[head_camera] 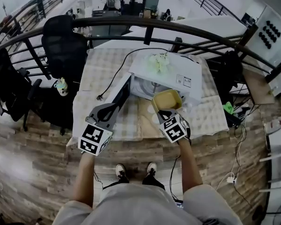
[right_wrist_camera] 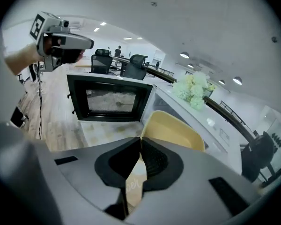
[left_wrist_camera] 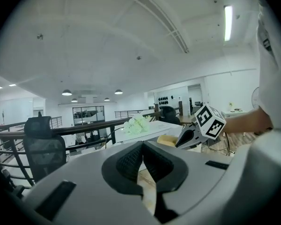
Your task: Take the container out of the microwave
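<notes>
A yellow container (head_camera: 166, 99) hangs in front of the white microwave (head_camera: 178, 76), over the table, outside the cavity. My right gripper (head_camera: 162, 110) is shut on its near rim. In the right gripper view the jaws pinch the thin wall of the container (right_wrist_camera: 175, 131), with the right gripper (right_wrist_camera: 140, 142) below it. The microwave door (head_camera: 122, 95) stands open to the left, its dark window (right_wrist_camera: 110, 101) facing me. My left gripper (head_camera: 115, 107) hovers beside the door's edge, shut and empty (left_wrist_camera: 141, 146). From the left gripper view the container (left_wrist_camera: 167, 140) and right gripper (left_wrist_camera: 202, 124) appear on the right.
Pale green flowers (head_camera: 159, 62) lie on top of the microwave. A black power cord (head_camera: 113, 76) trails over the checked tablecloth (head_camera: 98, 74) to a plug at the left. A black office chair (head_camera: 63, 46) and a curved railing (head_camera: 131, 22) stand behind the table.
</notes>
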